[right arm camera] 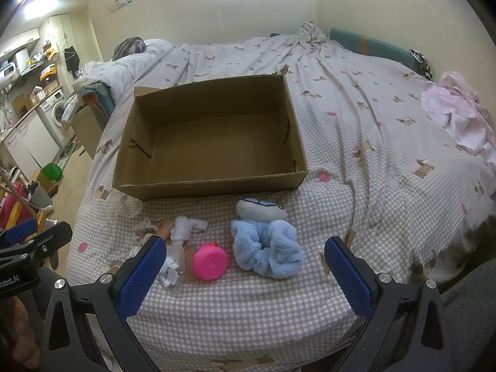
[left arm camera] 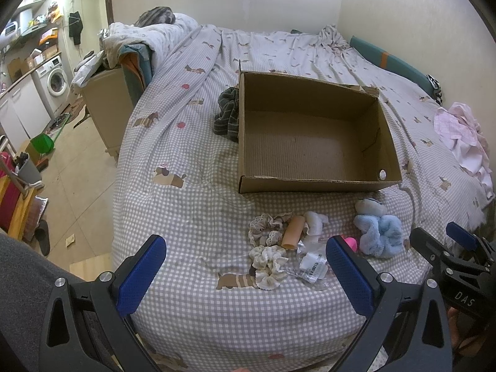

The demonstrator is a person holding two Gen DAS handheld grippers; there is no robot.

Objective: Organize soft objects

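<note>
An open, empty cardboard box (left arm camera: 310,142) (right arm camera: 210,142) sits on the checked bed. In front of it lie a fluffy blue scrunchie (left arm camera: 379,235) (right arm camera: 269,248), a white-and-blue soft toy (right arm camera: 260,210), a beige lace scrunchie (left arm camera: 266,228), a cream scrunchie (left arm camera: 269,266), a white cloth piece (left arm camera: 314,221) (right arm camera: 186,228), a tan tube (left arm camera: 294,232), a pink cup (right arm camera: 209,262) and clear plastic wrapping (left arm camera: 311,265). My left gripper (left arm camera: 246,274) is open above the cream scrunchie. My right gripper (right arm camera: 245,274) is open just before the blue scrunchie and pink cup.
A dark striped garment (left arm camera: 228,114) lies left of the box. Pink clothing (left arm camera: 462,136) (right arm camera: 458,114) is heaped at the bed's right edge. The bed's left edge drops to the floor (left arm camera: 77,161), with a washing machine (left arm camera: 55,80) and clutter beyond.
</note>
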